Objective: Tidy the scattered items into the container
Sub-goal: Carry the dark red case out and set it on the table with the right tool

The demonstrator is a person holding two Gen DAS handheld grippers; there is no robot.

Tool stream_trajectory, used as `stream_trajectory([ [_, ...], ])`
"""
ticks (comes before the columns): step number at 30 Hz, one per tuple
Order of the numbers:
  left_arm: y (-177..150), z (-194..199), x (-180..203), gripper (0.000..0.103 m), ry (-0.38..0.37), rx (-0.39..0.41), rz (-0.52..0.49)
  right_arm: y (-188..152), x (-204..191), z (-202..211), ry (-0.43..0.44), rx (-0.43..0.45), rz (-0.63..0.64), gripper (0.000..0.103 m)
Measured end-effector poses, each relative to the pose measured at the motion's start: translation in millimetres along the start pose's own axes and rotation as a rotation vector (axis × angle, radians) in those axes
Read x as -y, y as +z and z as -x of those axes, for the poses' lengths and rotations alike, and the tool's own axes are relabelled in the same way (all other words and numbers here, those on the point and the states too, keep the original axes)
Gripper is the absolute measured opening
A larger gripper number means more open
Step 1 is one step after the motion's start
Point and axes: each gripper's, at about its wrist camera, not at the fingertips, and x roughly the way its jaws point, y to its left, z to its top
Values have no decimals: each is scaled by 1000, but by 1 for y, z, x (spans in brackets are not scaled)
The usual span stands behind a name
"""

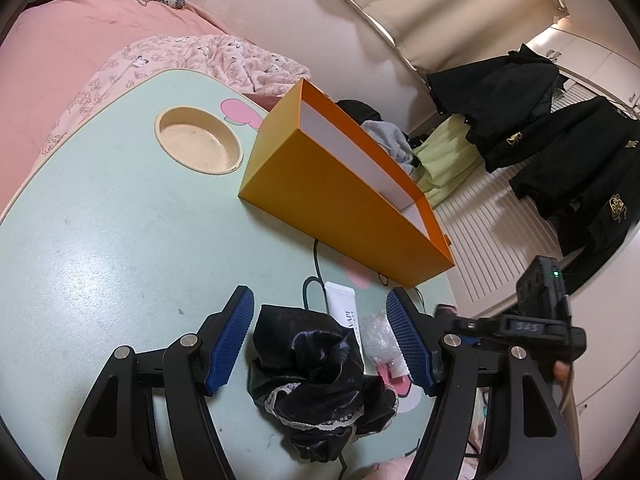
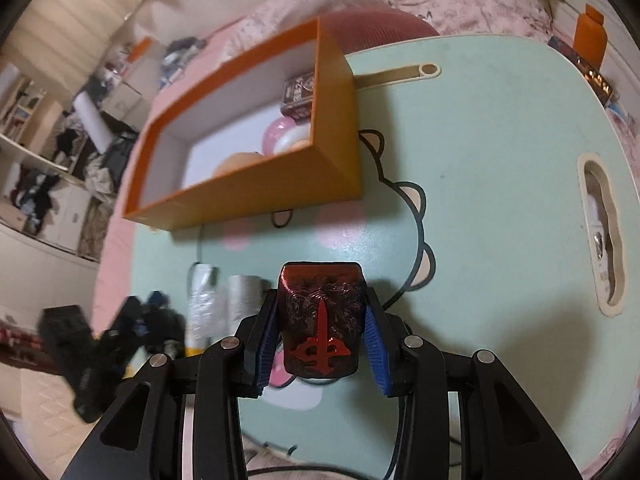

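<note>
The right gripper [image 2: 322, 334] has its fingers [image 2: 266, 334] closed narrow on a dark red embossed box [image 2: 322, 320], which stands clear of the table [image 2: 500, 200]. From that box, the orange container [image 2: 256, 196] lies ahead and to the left in the right wrist view, with its open top tilted toward the camera. Its long axis runs left to right across the view. A pink-and-white round item [image 2: 286, 138] and a dark printed packet [image 2: 300, 94] already lie inside at its right end, so the free floor is toward the left and middle. Judging by this, the next move is a forward carry over the near wall of the container.

The left gripper [image 1: 320, 340] hovers wide open, holding nothing, with a crumpled black lace-trimmed cloth [image 1: 308, 376] between its fingers [image 1: 232, 340] and a white tube [image 1: 344, 312] just beyond. The container sits ahead of it and to the right. The right hand holds the nearer load.
</note>
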Motion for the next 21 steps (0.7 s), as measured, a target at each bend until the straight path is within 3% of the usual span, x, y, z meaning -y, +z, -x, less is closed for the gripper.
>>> stream_trajectory([
  [4, 0, 0, 0, 69, 0, 0, 0, -1, -1, -5, 41, 25, -30, 40],
  [9, 0, -1, 1, 69, 4, -5, -1, -21, 0, 21, 62, 234, -37, 56],
  [14, 4, 4, 8, 69, 9, 19, -18, -61, -2, 27, 44, 372, -31, 57],
  [18, 23, 16, 47, 71, -14, 60, -135, -77, 4, 21, 78, 390, -67, 57],
  [21, 55, 8, 95, 74, 37, 25, -276, -73, 14, 23, 129, 393, -108, 57],
])
